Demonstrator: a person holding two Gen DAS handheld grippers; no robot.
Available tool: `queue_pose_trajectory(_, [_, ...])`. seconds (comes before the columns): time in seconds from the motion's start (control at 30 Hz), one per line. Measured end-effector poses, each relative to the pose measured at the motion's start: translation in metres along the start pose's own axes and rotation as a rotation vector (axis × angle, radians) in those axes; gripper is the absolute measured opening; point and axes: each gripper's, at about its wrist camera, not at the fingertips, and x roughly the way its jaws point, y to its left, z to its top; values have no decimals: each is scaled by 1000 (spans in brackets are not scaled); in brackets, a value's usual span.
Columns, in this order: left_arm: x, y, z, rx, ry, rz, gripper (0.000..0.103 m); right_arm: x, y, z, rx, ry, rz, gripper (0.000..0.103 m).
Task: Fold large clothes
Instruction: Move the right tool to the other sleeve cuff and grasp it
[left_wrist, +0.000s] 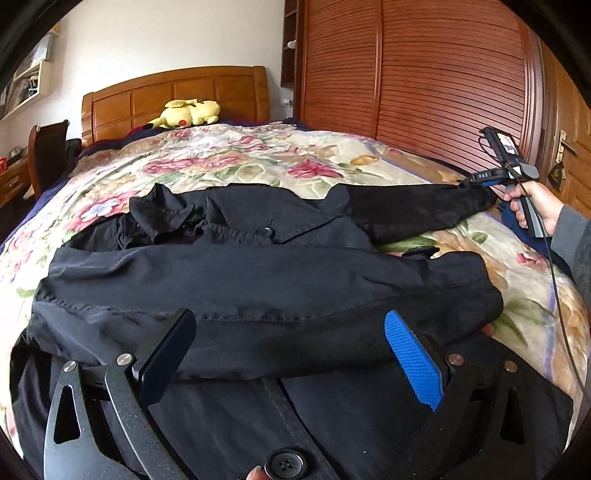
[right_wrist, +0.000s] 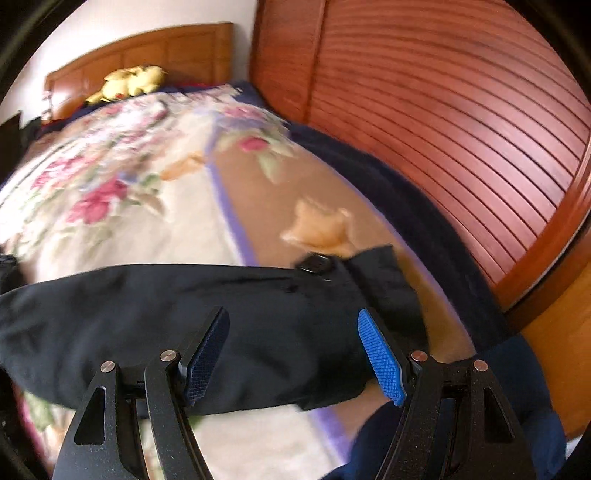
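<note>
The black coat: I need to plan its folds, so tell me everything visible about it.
The black coat is dark matte woven cloth with a collar, round buttons and stitched seams. It lies spread, wrinkled, on the floral bedspread. One sleeve crosses its body; the other stretches toward the right gripper. The left gripper hovers open over it.

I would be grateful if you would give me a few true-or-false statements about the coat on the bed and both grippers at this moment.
1. The black coat lies on a floral bedspread. True.
2. The left gripper is clamped shut on a button. False: its jaws are open above the coat.
3. A yellow plush toy sits by the headboard. True.
4. The right gripper is shut on the sleeve. False: its jaws stand apart over the sleeve.
</note>
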Motion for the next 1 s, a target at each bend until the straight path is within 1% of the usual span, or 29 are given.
queue_pose_trajectory(0.17, [1, 0, -2, 1, 3, -4, 102, 11, 4, 4, 22, 47, -55, 74])
queue_pose_trajectory(0.2, [1, -1, -2, 3, 2, -3, 102, 12, 2, 8, 17, 53, -74, 70])
queue_pose_trajectory(0.23, [1, 0, -2, 4, 1, -2, 102, 15, 3, 10, 11, 59, -92, 61])
queue_pose_trajectory(0.27, [0, -1, -2, 6, -1, -1, 102, 16, 5, 9, 4, 68, -114, 57])
queue_pose_trajectory(0.3, [0, -1, -2, 7, -2, 1, 102, 19, 3, 11, -3, 77, -128, 42])
queue_pose_trajectory(0.33, [0, -1, -2, 9, -3, 2, 102, 24, 2, 13, -10, 84, -131, 25])
queue_pose_trajectory(0.37, [0, -2, -2, 11, -5, -1, 102, 23, 3, 11, -18, 76, -120, 15])
queue_pose_trajectory(0.4, [-1, -2, -3, 14, -7, 0, 102, 21, 4, 10, -22, 62, -116, 7])
queue_pose_trajectory(0.5, [-2, -5, -3, 25, -11, 0, 102, 2, 13, 9, -47, -3, -108, 7])
queue_pose_trajectory(0.6, [-6, -6, -3, 25, -19, -1, 102, -32, 34, 10, -98, -93, -85, 7])
queue_pose_trajectory(0.73, [-16, -4, -5, 7, -32, -14, 102, -86, 73, 13, -174, -198, -4, 7])
queue_pose_trajectory(0.83, [-26, -3, -6, 7, -38, -5, 102, -123, 104, 6, -250, -248, 41, 6])
queue_pose_trajectory(1.0, [-46, -3, -9, 44, -48, 31, 102, -175, 150, -10, -350, -313, 115, 6])
